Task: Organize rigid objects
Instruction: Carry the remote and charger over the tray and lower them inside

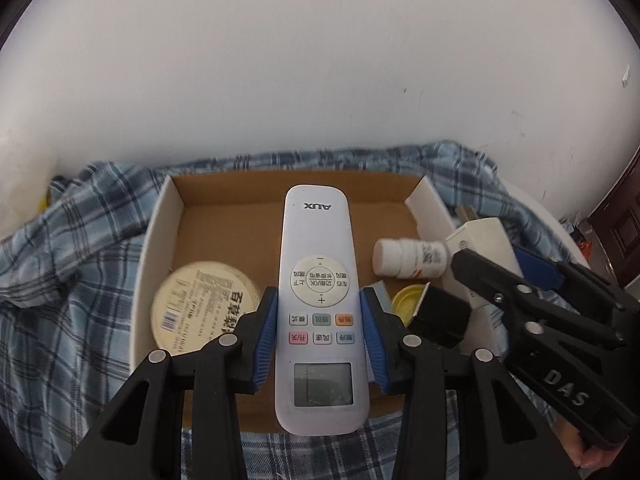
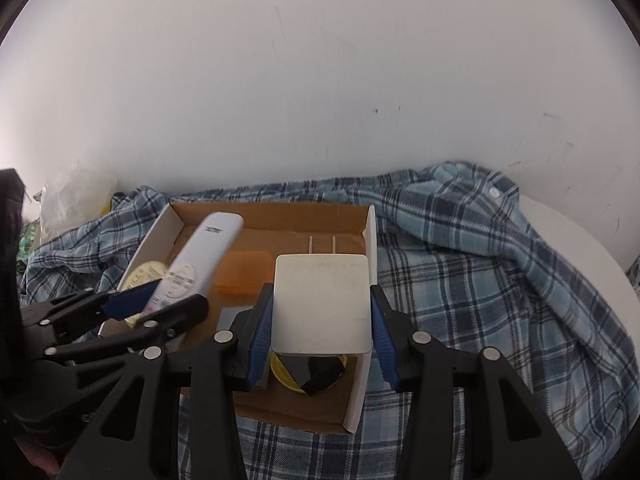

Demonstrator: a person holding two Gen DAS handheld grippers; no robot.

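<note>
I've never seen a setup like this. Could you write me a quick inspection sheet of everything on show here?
Surface: blue plaid shirt spread over a white table.
Job's things: open cardboard box; white AUX remote; white plug adapter; round tin, white pill bottle, orange case, yellow lid and a black item in the box.
Clutter: clear plastic bag at far left.
Grippers: left gripper shut on the remote; right gripper shut on the adapter, both above the box.
Cables: nothing seen.
Surroundings: white wall; dark door.
</note>
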